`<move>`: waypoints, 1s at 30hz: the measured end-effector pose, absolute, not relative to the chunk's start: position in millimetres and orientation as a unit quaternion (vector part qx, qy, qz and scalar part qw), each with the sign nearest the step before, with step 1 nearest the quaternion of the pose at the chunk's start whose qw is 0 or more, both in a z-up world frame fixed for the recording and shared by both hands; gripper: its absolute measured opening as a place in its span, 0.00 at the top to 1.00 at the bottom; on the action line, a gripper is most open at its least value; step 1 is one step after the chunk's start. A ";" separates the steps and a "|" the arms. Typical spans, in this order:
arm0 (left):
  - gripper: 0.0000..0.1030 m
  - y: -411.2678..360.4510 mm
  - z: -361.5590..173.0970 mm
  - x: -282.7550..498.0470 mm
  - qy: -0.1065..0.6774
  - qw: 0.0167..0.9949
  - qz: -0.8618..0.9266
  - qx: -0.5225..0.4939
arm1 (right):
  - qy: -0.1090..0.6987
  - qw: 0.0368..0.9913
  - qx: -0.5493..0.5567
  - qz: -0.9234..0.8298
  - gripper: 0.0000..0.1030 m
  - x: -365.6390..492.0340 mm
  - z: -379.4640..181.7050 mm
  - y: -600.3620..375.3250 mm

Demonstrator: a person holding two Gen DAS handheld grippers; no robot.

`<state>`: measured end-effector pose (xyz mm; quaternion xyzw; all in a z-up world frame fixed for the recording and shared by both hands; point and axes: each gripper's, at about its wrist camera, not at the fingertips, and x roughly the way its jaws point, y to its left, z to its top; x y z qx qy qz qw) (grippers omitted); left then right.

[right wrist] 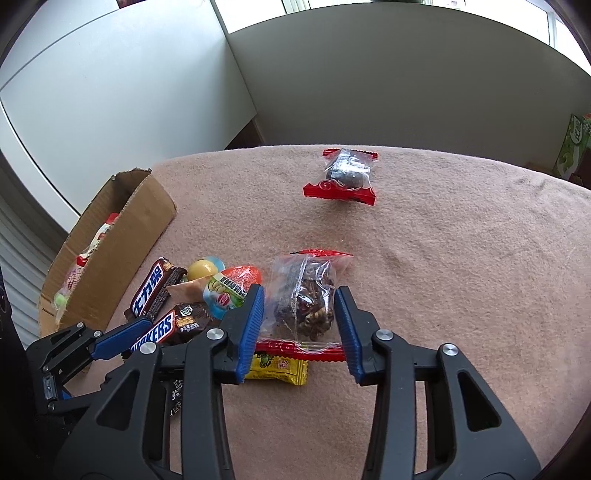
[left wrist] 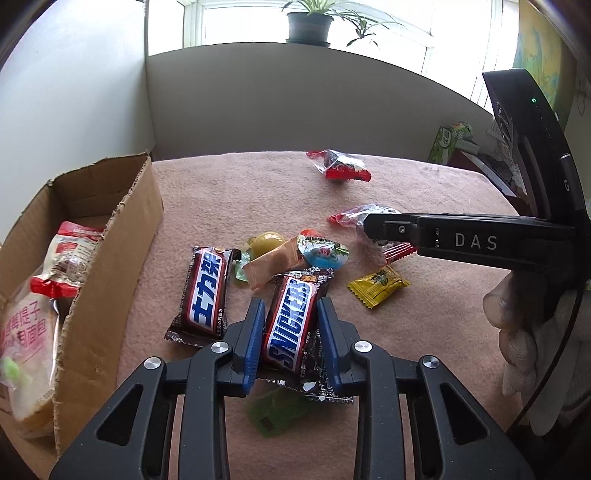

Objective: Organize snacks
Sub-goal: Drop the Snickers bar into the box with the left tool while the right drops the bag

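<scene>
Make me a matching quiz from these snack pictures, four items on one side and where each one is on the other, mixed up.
Items:
1. Snickers bar
2. bread bag
3. nut packet
4. yellow candy

Places:
A. inside the cardboard box
B. between the right gripper fingers
C. between the left gripper fingers
D. loose on the blanket, under the right gripper

Pairs: 1-C, 2-A, 3-B, 4-D

A home room: potted plant (left wrist: 309, 23) on the windowsill, blanket-covered table (left wrist: 424, 317).
</scene>
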<state>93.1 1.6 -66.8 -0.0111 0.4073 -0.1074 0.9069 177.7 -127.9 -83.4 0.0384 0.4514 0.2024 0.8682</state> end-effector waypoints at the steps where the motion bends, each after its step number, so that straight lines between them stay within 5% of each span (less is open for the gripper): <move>1: 0.73 1.7 -64.7 92.4 0.403 0.909 -0.106 -0.013 | 0.449 0.869 0.039 0.203 0.62 176.8 -81.2 -128.5; 11: 0.73 4.1 -59.7 90.8 0.396 0.913 -0.100 -0.013 | 0.459 0.862 0.044 0.209 0.70 178.4 -91.1 -126.1; 30: 0.73 28.0 -29.0 65.9 0.349 0.933 -0.084 -0.037 | 0.394 0.886 0.085 0.230 0.71 156.4 -31.9 -127.1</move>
